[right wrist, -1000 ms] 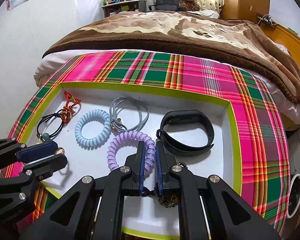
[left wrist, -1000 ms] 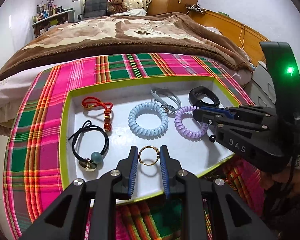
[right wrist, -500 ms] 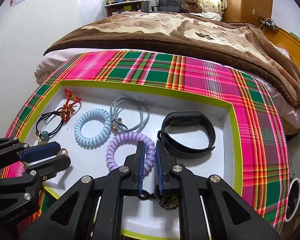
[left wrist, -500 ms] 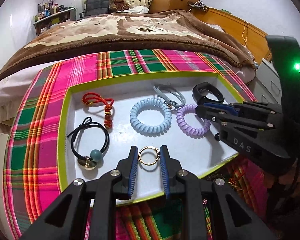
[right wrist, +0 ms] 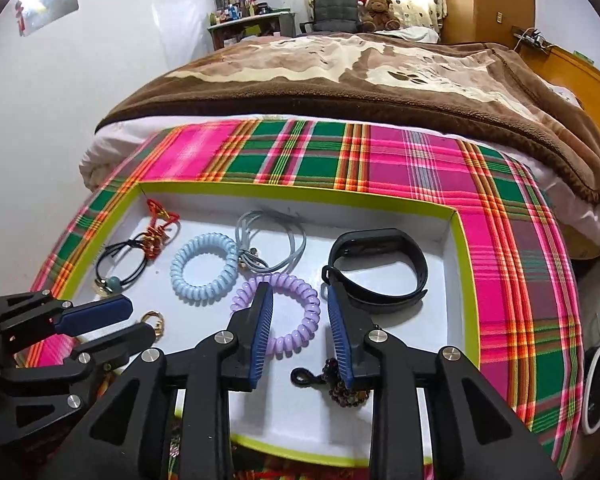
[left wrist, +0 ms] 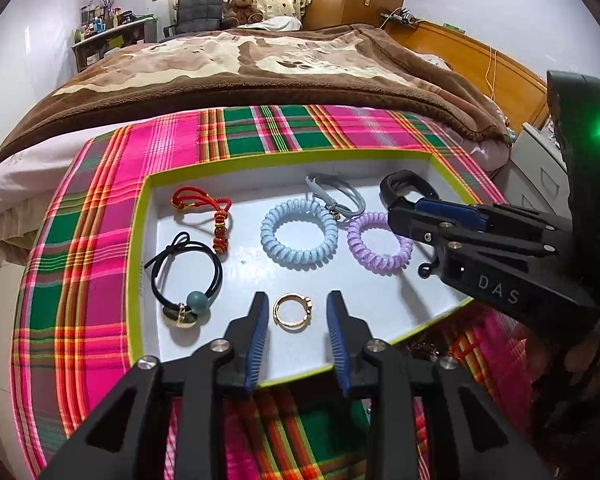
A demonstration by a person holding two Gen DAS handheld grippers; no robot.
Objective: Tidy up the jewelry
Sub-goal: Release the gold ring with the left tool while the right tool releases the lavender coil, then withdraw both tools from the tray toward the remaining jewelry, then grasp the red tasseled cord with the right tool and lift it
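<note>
Both claws hang over the shallow white tray with the lime-green rim (left wrist: pixel 140 240), which sits on a pink-and-green plaid cloth (left wrist: pixel 80 240) spread at the foot of a bed under a brown fleece blanket (left wrist: pixel 260 76). The left gripper (left wrist: pixel 297 312) has its blue-padded fingers (left wrist: pixel 258 332) spread apart, holding nothing, and the small gold ring (left wrist: pixel 292 312) lies flat on the tray floor right between them, touching neither pad. Over on the right, the right gripper (right wrist: pixel 300 308) is parted too, empty; a lilac spiral hair tie (right wrist: pixel 276 312) lies just ahead and partly under its left finger, and a string of dark beads with a black loop (right wrist: pixel 332 380) rests on the tray beneath its right finger. Beside the lilac coil sits a pale blue spiral hair tie (left wrist: pixel 299 232), with a grey cord band (left wrist: pixel 336 196) behind the two. A black wristband (right wrist: pixel 376 268) stands on edge near the tray's far right corner. At the left end: a red knotted cord bracelet with beads (left wrist: pixel 208 212), and nearer the camera a black elastic hair tie with a teal bead and gold charm (left wrist: pixel 188 276). All pieces are inside the tray, lying apart from each other except the grey band, which touches the blue coil
</note>
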